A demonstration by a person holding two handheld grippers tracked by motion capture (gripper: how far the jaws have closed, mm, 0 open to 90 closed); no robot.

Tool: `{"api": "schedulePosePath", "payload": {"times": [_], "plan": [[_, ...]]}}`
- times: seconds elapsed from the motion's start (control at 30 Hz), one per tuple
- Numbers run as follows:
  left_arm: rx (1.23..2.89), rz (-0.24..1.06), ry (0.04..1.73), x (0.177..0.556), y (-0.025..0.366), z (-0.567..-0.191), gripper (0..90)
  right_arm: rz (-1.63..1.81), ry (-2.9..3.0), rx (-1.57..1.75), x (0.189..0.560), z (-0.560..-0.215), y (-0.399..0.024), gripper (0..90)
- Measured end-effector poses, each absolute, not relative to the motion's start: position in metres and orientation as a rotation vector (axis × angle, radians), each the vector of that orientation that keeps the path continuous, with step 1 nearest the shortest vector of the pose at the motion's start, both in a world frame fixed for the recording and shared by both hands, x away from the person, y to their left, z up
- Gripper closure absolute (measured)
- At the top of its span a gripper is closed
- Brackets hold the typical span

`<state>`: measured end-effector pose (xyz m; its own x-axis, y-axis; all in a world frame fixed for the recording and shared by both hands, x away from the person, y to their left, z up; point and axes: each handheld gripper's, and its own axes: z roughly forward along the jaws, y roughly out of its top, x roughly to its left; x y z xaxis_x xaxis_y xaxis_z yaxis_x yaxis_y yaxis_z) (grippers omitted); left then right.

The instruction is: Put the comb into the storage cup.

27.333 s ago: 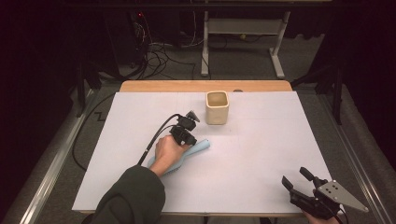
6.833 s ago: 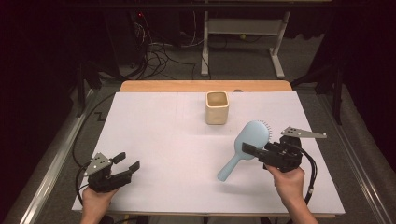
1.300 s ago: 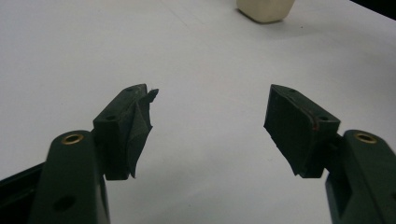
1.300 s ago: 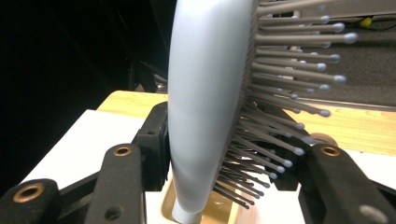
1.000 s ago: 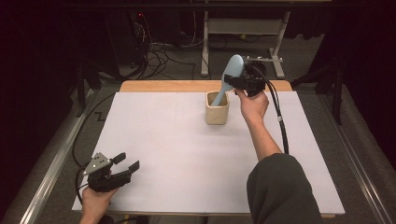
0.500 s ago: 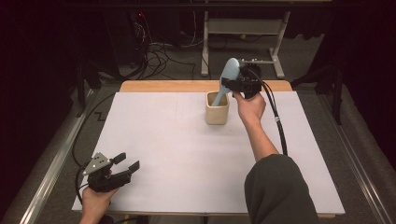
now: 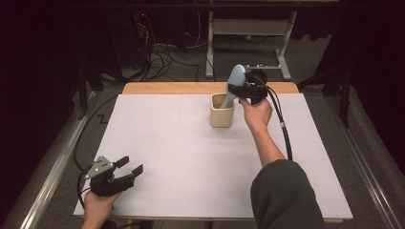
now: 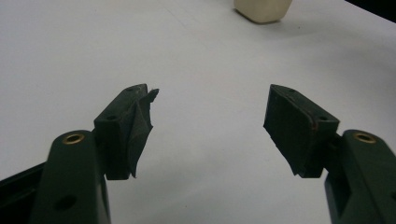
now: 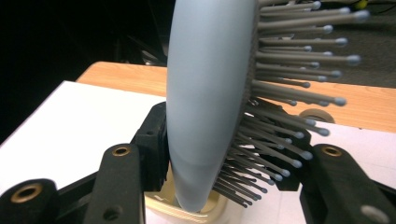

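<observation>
A dark room with cables and a stand lies behind the white surface (image 7: 191,152). At its far edge the right claw (image 7: 241,88) grips a blue brush (image 7: 235,81) by the head, one jaw on the smooth back, the other in the bristles, handle already down in the cup (image 7: 222,110). Best to lower it straight until the handle rests, then release gently so the cup does not tip. The left claw (image 7: 126,171) rests wide and empty at the near corner.
</observation>
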<state>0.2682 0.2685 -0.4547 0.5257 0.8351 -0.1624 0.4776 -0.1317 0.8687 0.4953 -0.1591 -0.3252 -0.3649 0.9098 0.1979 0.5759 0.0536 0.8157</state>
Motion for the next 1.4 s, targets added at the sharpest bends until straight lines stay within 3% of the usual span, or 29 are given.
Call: {"api": "schedulePosePath", "payload": {"times": [1.4], "plan": [[1.783,0.455,1.091,0.268,0.267,-0.454,32.5,1.218,2.011,1.520,0.497,-0.347,-0.152,49.8]]}}
